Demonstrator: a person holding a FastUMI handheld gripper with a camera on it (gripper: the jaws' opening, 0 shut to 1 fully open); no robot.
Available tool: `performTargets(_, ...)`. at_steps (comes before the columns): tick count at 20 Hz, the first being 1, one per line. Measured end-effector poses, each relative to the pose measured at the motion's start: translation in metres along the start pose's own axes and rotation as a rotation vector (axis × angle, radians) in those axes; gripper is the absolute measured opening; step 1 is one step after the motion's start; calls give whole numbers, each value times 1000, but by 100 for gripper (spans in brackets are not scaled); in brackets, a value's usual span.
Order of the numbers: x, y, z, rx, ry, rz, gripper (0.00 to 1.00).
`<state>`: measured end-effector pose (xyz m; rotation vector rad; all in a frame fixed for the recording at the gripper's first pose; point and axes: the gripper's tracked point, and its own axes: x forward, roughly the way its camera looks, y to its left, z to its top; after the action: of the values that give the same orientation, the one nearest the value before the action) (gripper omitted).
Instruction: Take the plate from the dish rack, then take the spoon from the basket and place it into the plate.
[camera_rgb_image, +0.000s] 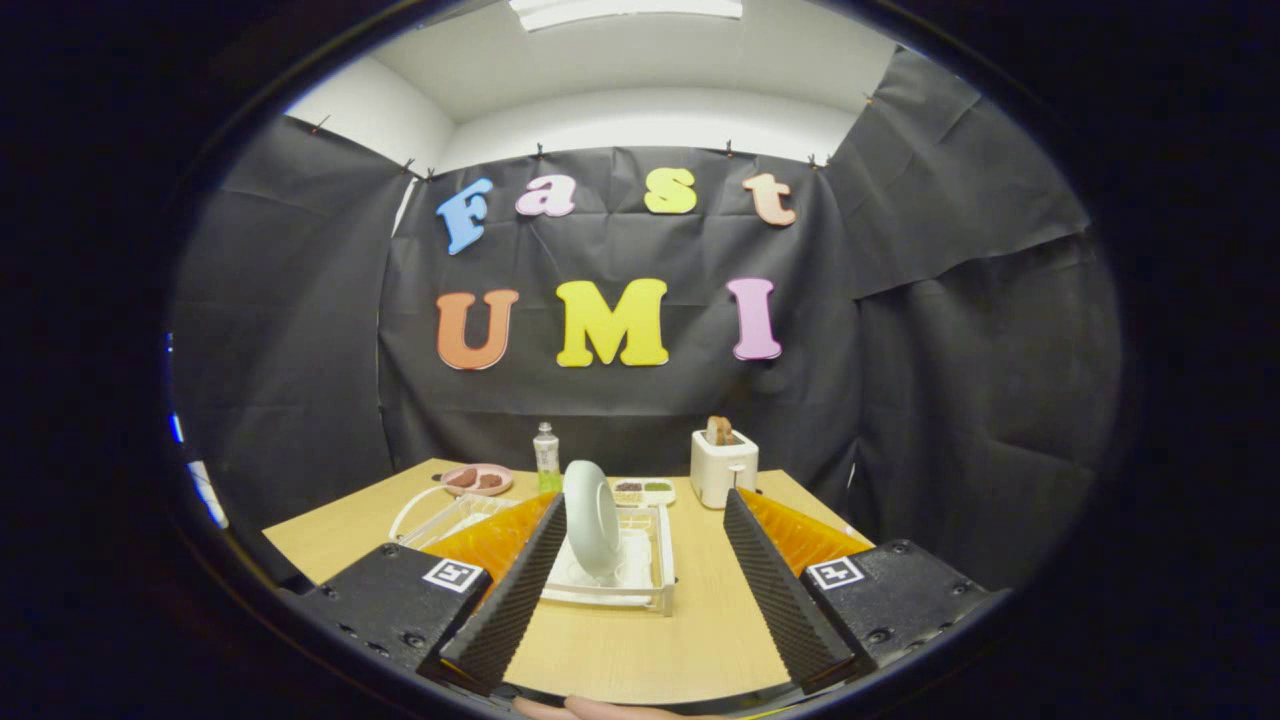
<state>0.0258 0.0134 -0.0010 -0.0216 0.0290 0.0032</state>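
Gripper (640, 505) jaws spread wide, holding nothing, touching nothing. Pale round ceramic plate (592, 517) stands upright in clear plastic dish rack (655, 570), just ahead, nearer left finger.

No readable text — just square markers (452, 574) on the spread claw (645, 498).

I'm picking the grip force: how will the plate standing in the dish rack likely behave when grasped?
The plate looks rigid and glossy, so probably slippery and breakable. It stands on edge in the dish rack, so a nudge may tip it. The gripper is open, short of it.
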Motion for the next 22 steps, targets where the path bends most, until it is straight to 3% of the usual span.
performTargets(6,71,24,22,-37,75,10,100)
performTargets(10,132,41,21,-135,209,14,100)
performTargets(17,212,73,6,-166,445,55,99)
performTargets(20,237,82,-9,-216,564,54,97)
performTargets(22,244,84,-18,-196,643,42,89)
